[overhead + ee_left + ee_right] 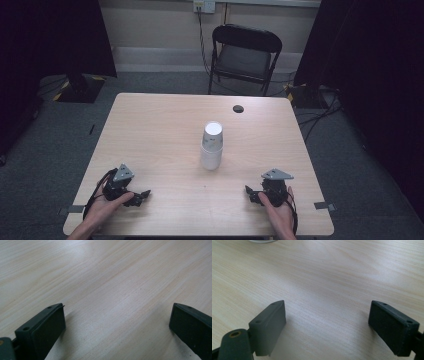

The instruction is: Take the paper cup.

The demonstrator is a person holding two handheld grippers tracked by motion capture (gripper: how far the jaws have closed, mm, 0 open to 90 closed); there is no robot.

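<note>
Both the left claw (141,195) and right claw (251,194) rest gaping and empty on the table (150,130) (cup stack (211,146) at twelve o'clock), so a hasty reach could topple it

A pale wood-grain table (150,130) is seen beneath white stacked cups (212,145), black grippers topped by grey plates (123,173), a black folding chair (245,52) and grey carpet (45,150).
</note>
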